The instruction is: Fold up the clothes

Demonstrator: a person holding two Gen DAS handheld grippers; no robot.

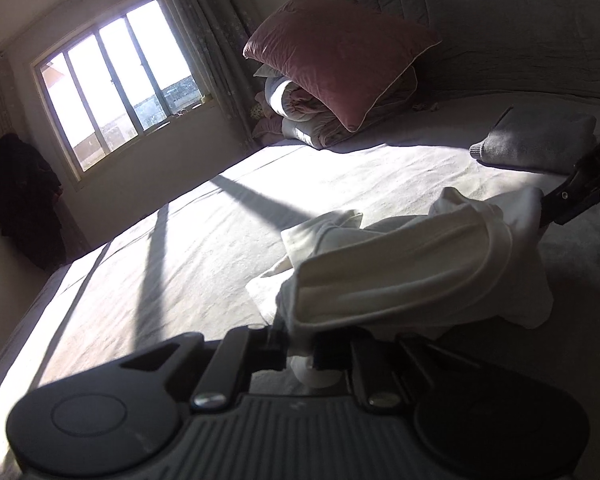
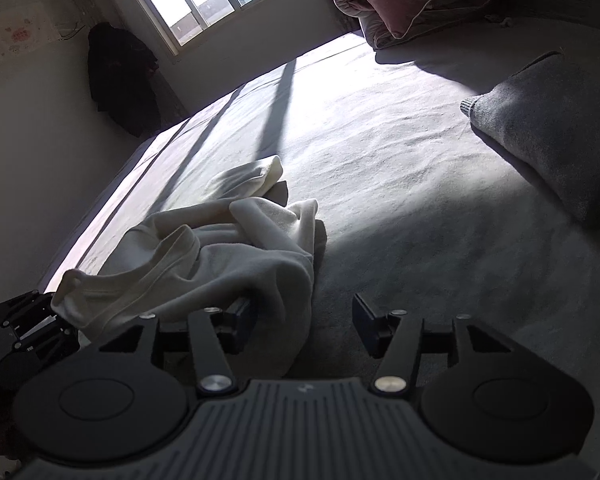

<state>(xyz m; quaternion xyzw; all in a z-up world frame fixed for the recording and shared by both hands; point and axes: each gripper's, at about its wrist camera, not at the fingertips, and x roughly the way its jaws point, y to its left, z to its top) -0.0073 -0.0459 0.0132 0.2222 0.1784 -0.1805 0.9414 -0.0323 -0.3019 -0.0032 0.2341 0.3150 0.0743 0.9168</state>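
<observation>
A soft, matt cream knit garment (image 2: 204, 256) with ribbed trim is seen at lower left, on a slightly nubbly pale bedsheet (image 2: 380, 160). Matt black plastic with shiny metal screws forms the right gripper (image 2: 304, 320). A grey fleecy folded cloth (image 2: 548, 128) is shown at right.

Your left gripper (image 1: 300, 354) and right gripper (image 2: 304, 320) look alike: black, with round side discs, a grey ribbed centre plate, and silver screws at the linkage pivots. The right bears white letters "DA".
</observation>
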